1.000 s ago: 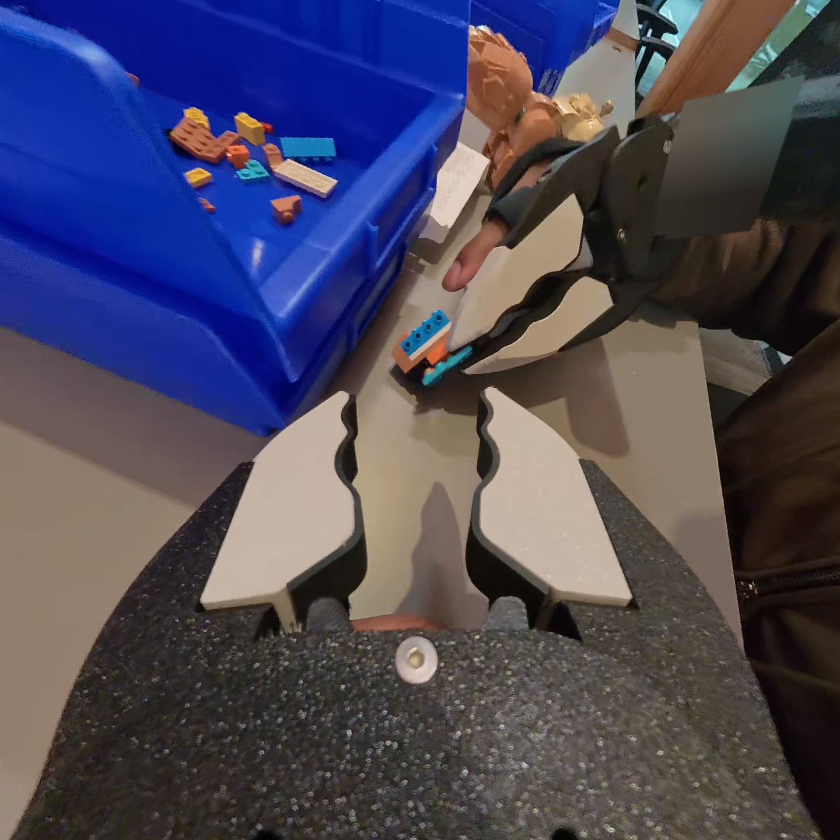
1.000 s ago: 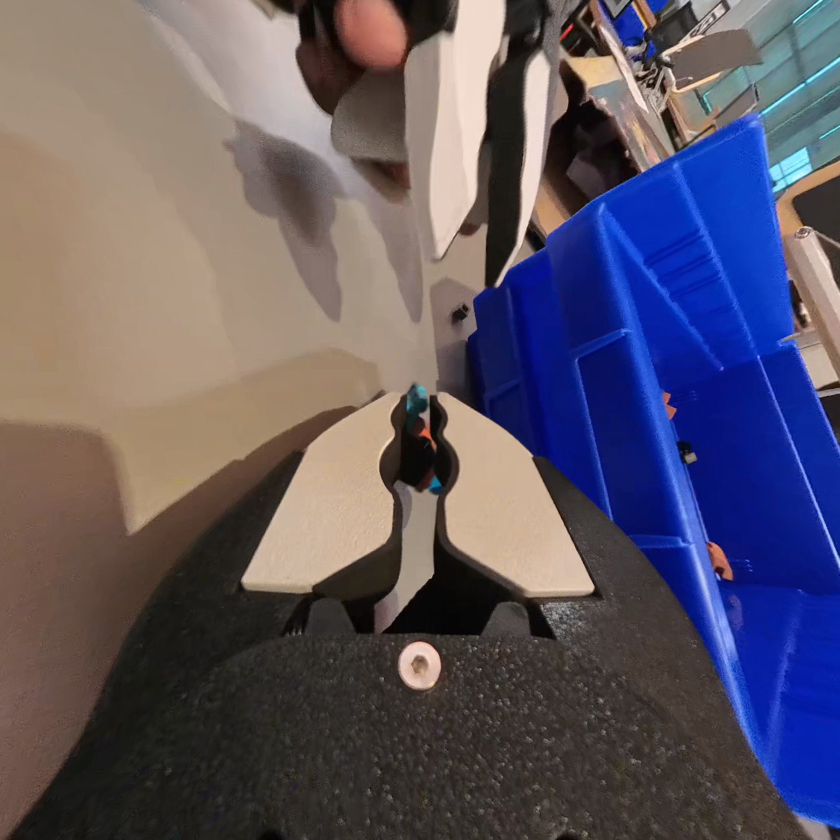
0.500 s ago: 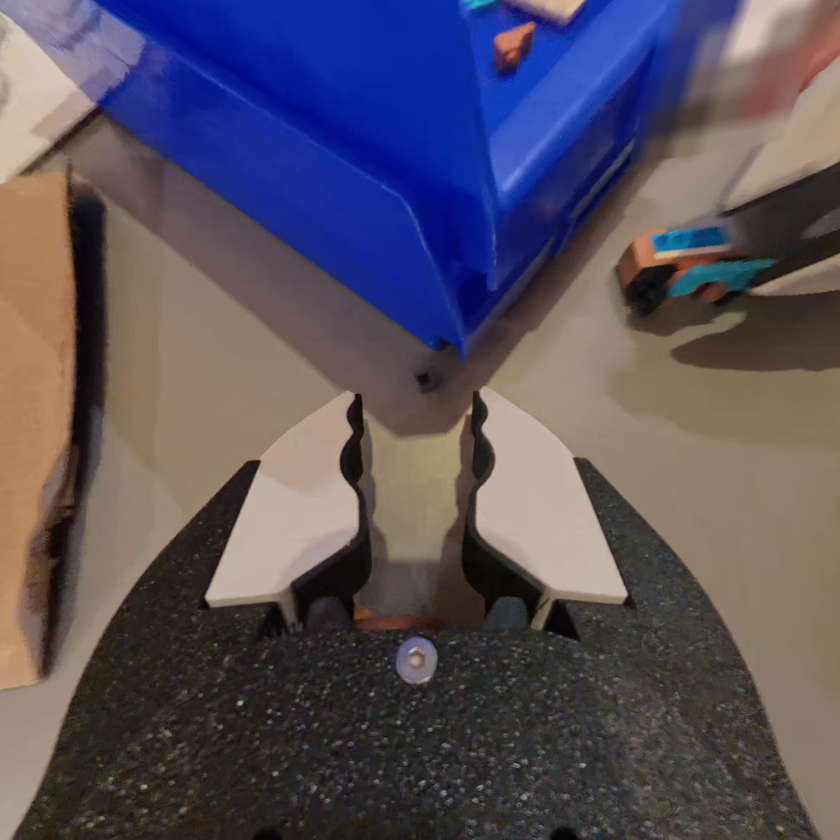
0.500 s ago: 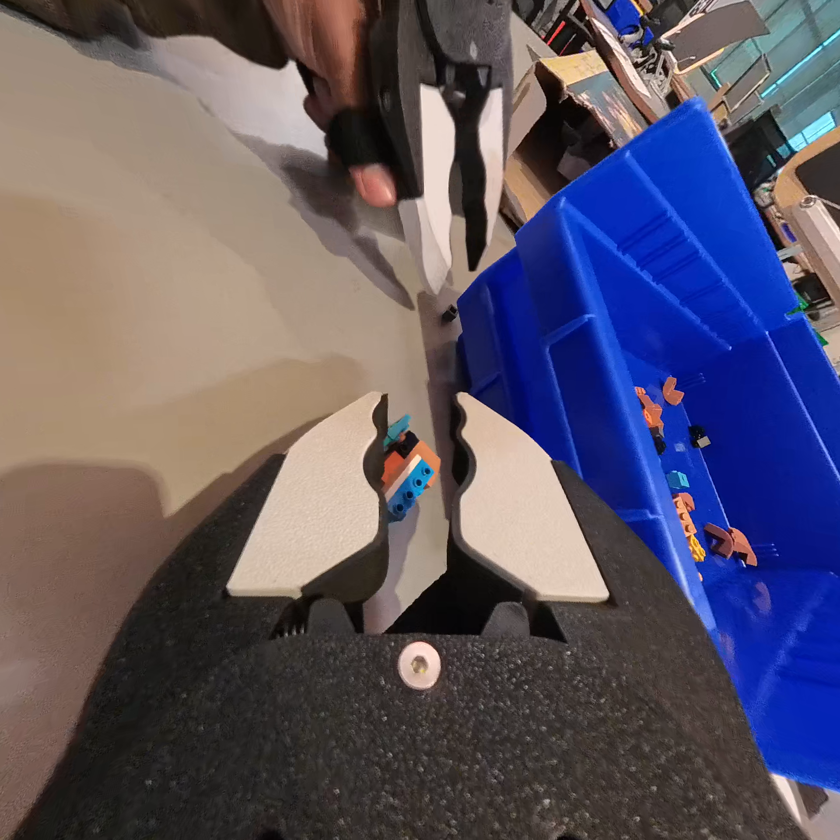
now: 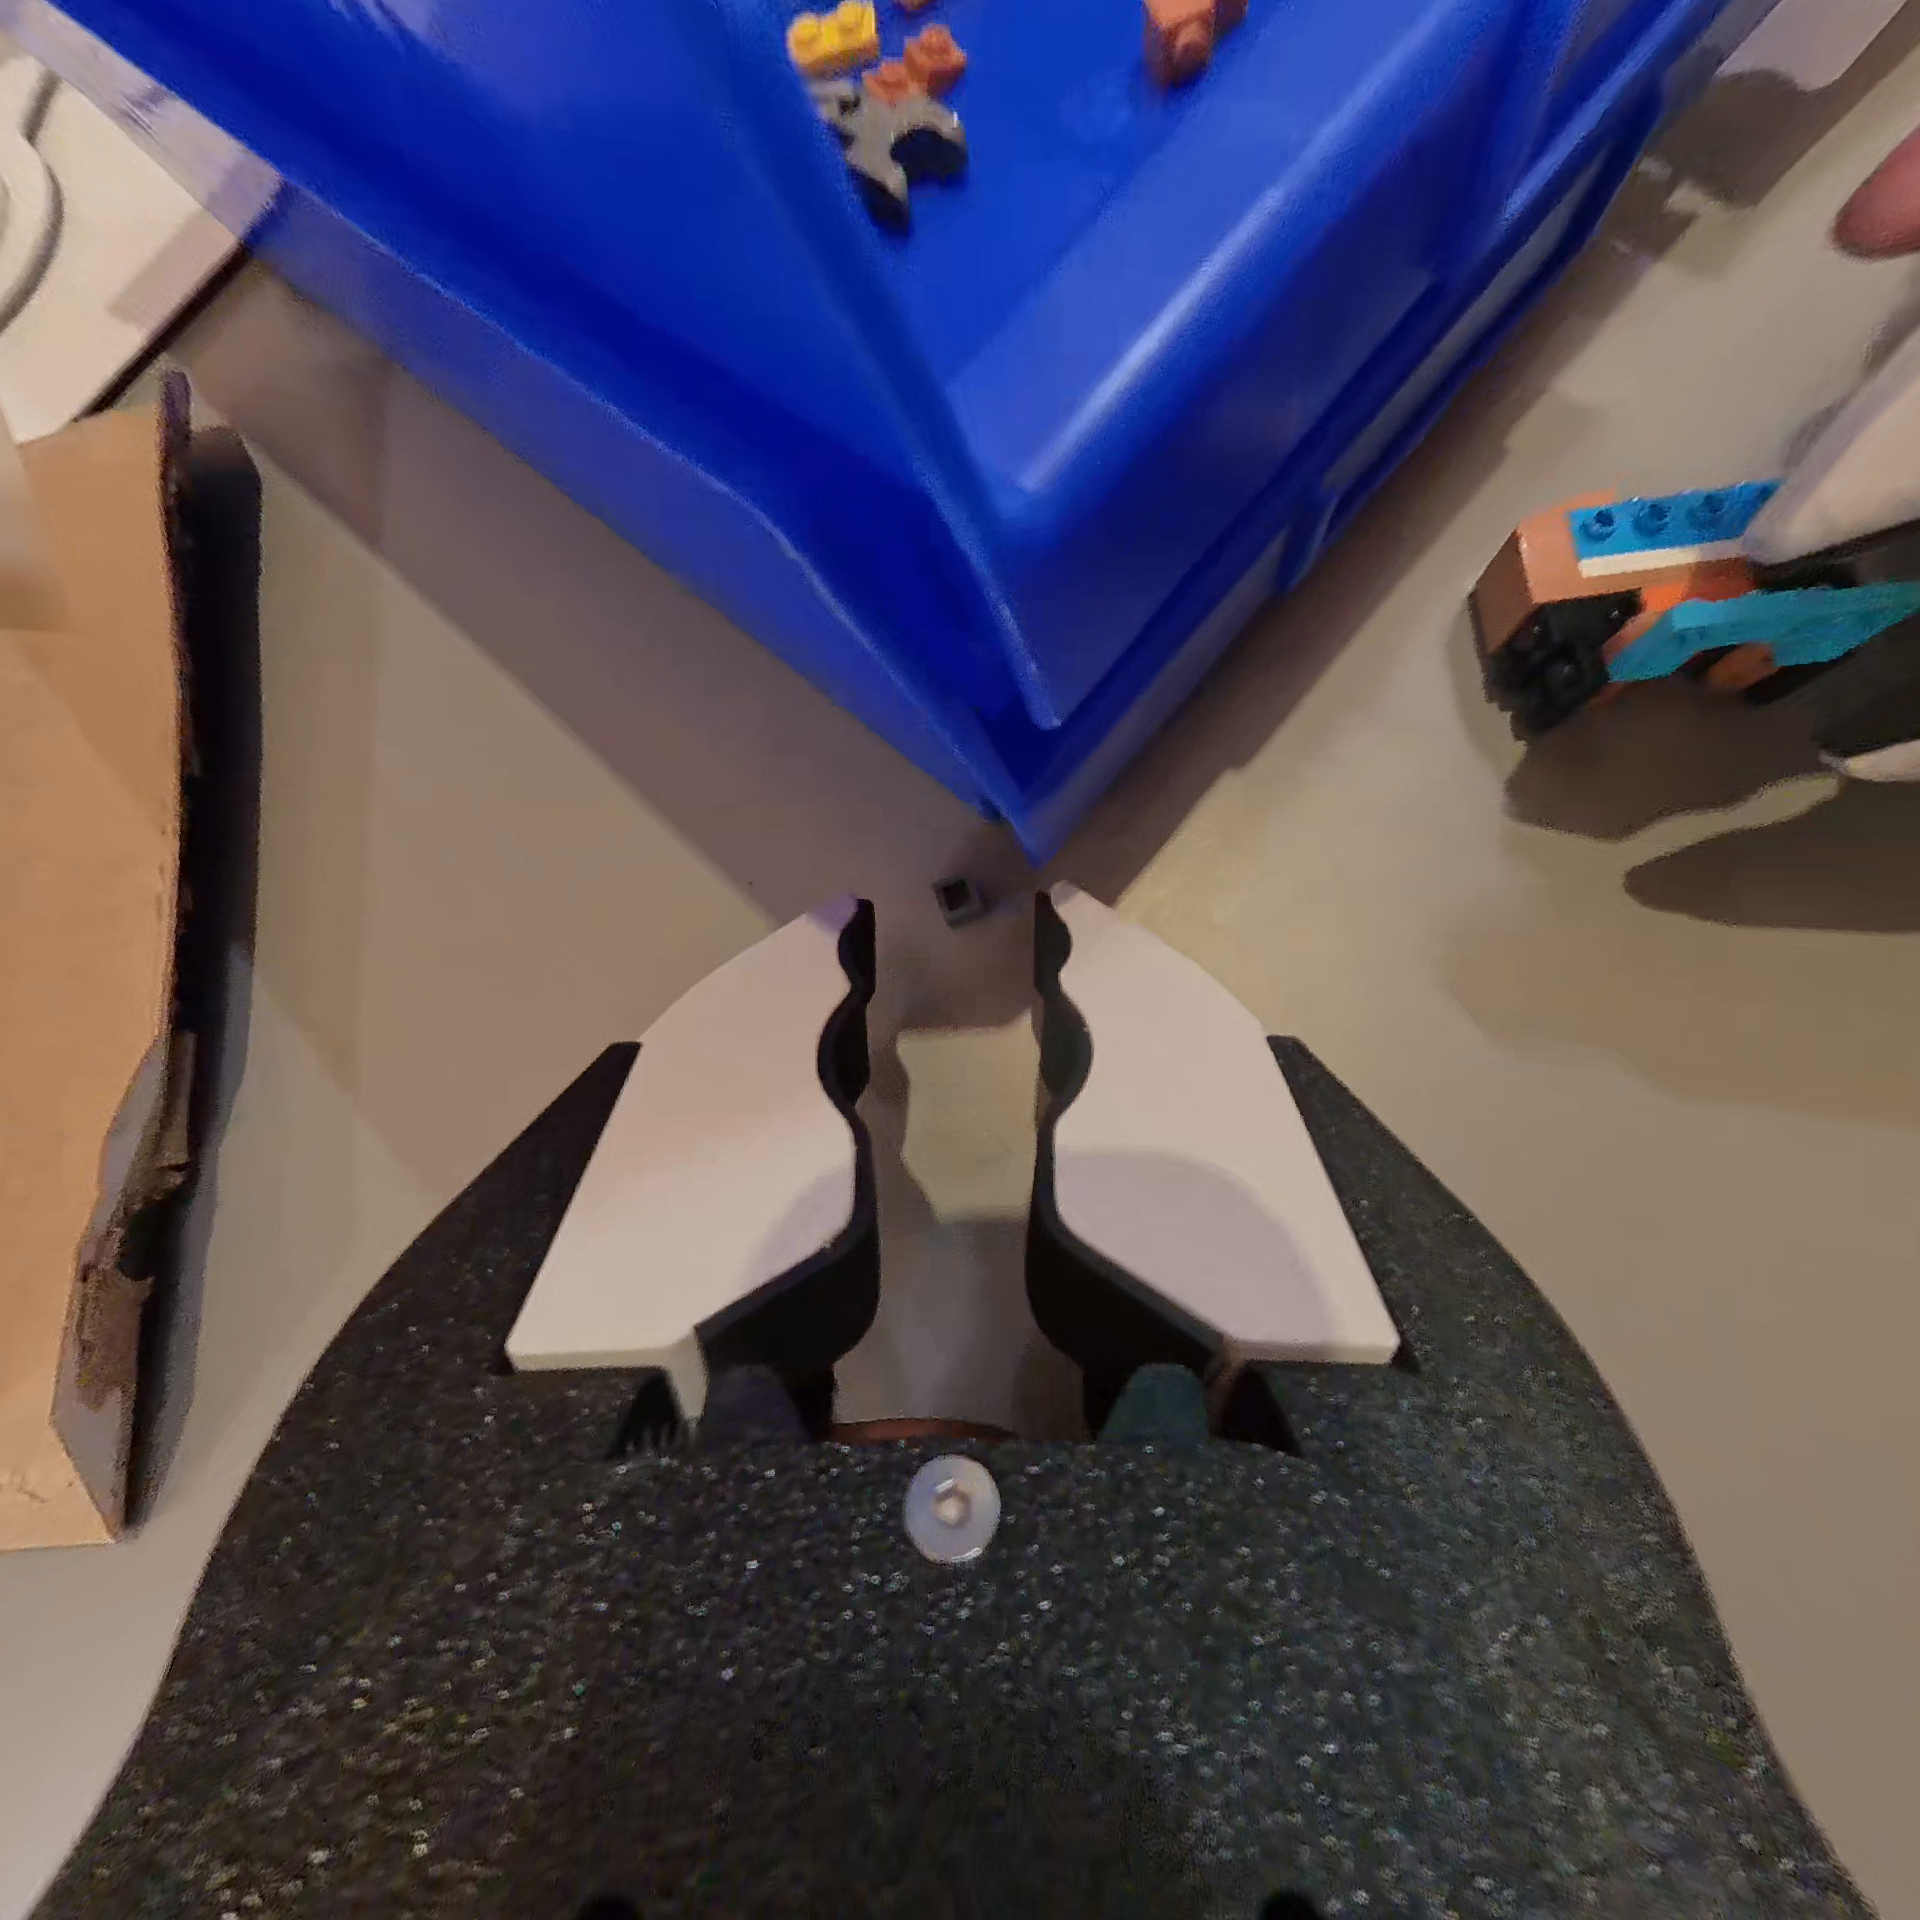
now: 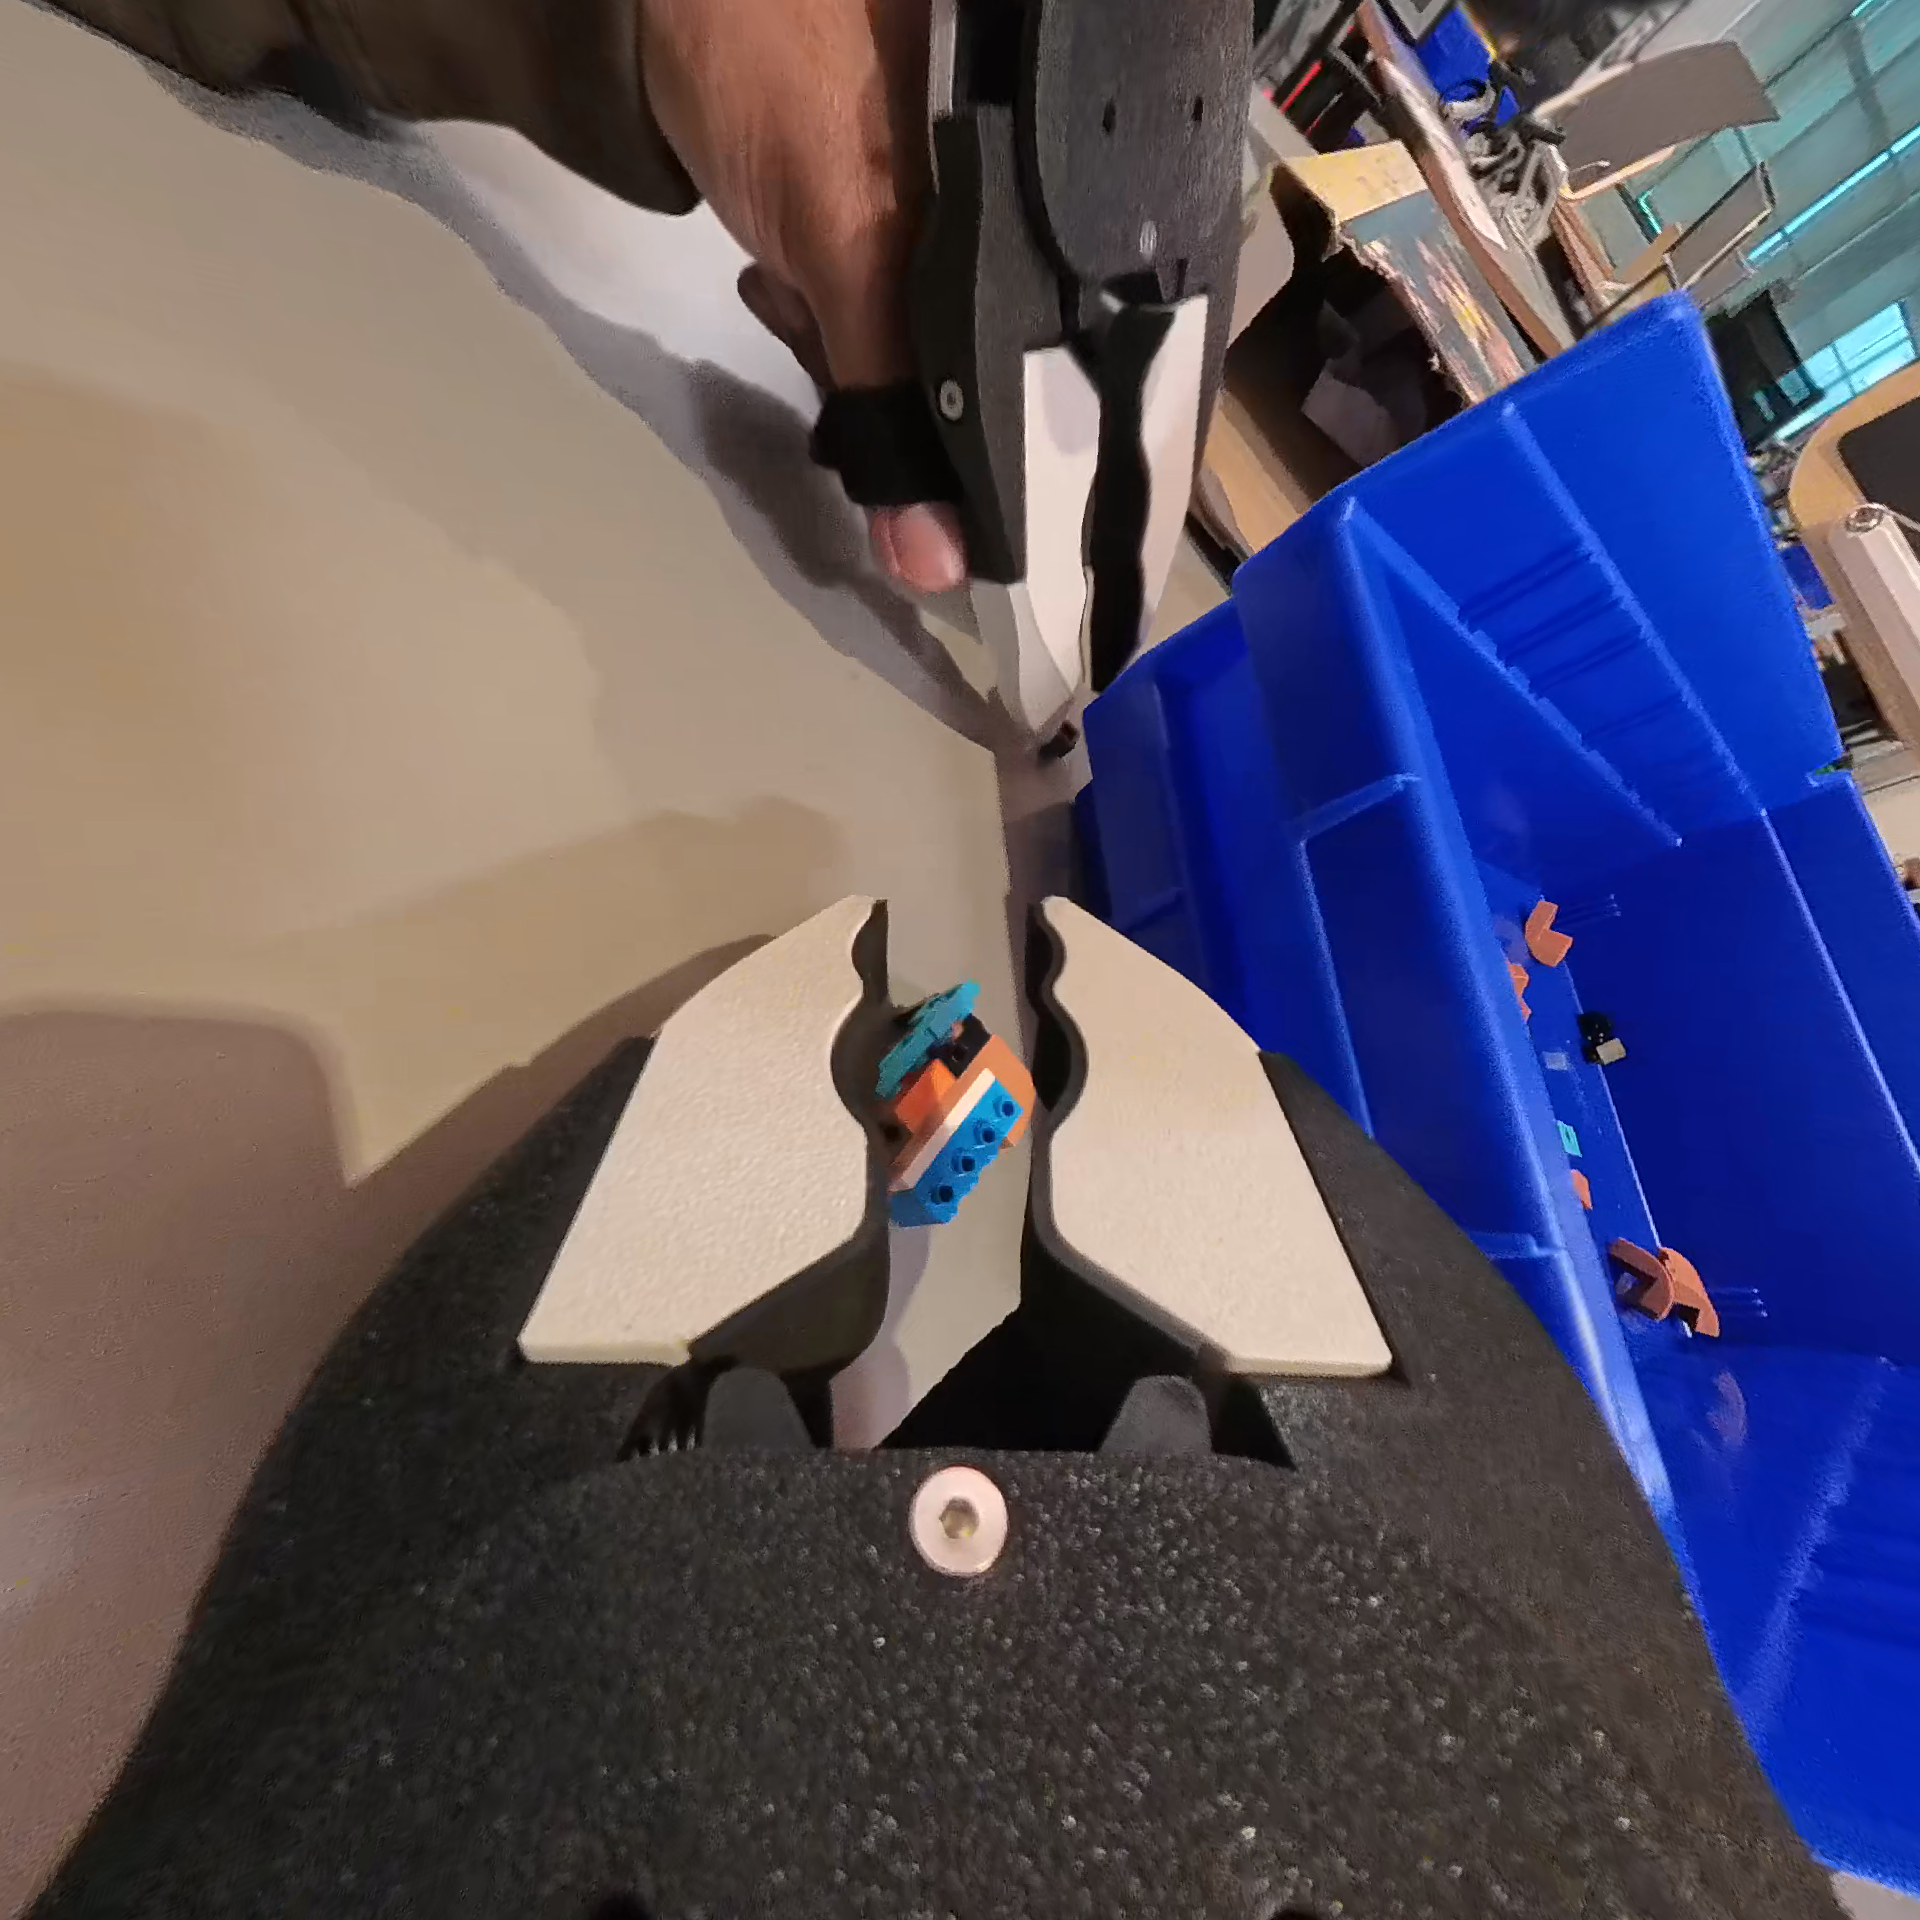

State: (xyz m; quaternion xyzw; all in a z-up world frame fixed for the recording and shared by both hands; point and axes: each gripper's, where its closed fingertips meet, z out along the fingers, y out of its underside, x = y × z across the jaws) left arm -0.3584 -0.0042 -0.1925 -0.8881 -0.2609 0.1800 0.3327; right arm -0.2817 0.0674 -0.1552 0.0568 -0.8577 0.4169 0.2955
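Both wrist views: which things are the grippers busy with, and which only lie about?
At the grippers: left gripper, open, by a small black piece; right gripper, open, around a brick model on the table.
Lying about: blue bin, loose bricks in it, cardboard piece.

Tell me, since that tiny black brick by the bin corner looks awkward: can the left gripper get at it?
Probably yes. The left gripper is open, and the small black brick lies on bare table just ahead of its tips; the blue bin corner sits close behind.
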